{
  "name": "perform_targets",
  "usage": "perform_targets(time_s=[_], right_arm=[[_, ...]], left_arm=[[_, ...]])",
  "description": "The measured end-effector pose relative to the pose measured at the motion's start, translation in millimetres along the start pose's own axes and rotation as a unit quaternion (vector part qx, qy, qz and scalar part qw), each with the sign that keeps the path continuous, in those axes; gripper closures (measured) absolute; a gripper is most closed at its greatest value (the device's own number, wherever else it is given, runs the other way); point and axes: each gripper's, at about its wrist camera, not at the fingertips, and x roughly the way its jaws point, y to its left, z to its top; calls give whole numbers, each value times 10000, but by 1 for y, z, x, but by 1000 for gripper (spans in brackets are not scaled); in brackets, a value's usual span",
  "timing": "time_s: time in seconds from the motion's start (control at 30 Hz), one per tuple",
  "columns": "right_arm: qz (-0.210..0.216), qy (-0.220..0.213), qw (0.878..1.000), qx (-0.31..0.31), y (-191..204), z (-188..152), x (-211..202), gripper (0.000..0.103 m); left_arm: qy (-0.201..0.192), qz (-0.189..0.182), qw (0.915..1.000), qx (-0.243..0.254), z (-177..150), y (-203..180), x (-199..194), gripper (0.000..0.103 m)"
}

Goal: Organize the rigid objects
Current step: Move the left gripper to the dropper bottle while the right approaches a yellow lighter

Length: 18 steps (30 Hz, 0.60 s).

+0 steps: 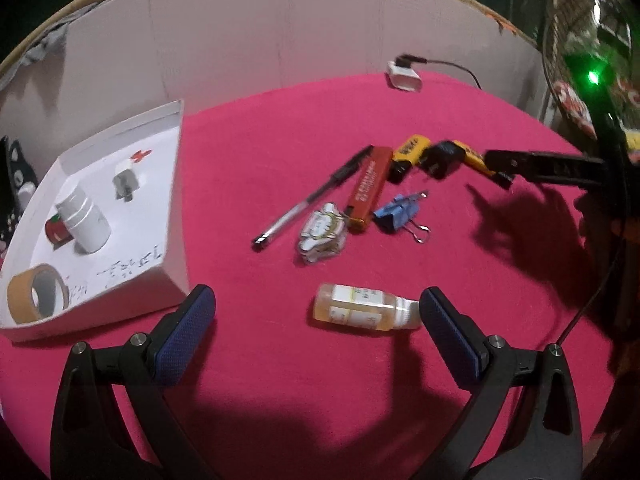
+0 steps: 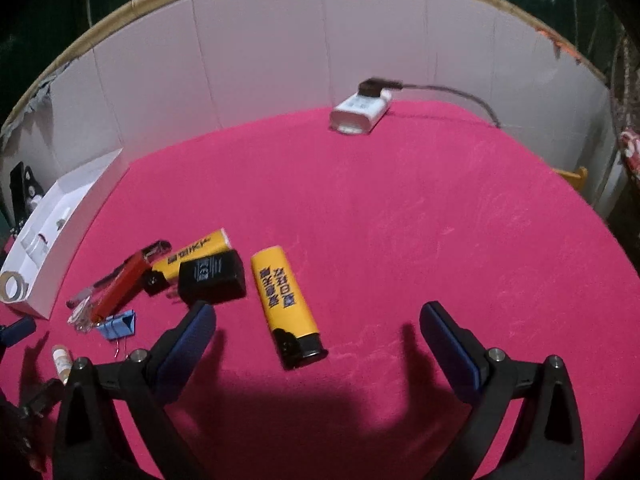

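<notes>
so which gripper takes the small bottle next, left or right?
Left. The left gripper is open with the small bottle lying right at its fingertips; the right gripper hovers open over a yellow lighter.

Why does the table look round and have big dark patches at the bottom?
Both wrist views are fisheye, so the straight white wall bends; in the left wrist view the left gripper throws shadows on the pink cloth, and the right gripper does likewise in its view.

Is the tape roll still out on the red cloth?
No, the tape roll lies inside the white tray, at its near corner.
</notes>
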Motion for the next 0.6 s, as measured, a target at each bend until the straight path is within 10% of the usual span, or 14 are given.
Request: perform_targets(time_s=[0.6], right_arm=[[192, 419, 9948, -912, 16, 14, 18, 32]], left_arm=[[259, -48, 9990, 351, 1, -13, 12, 1]])
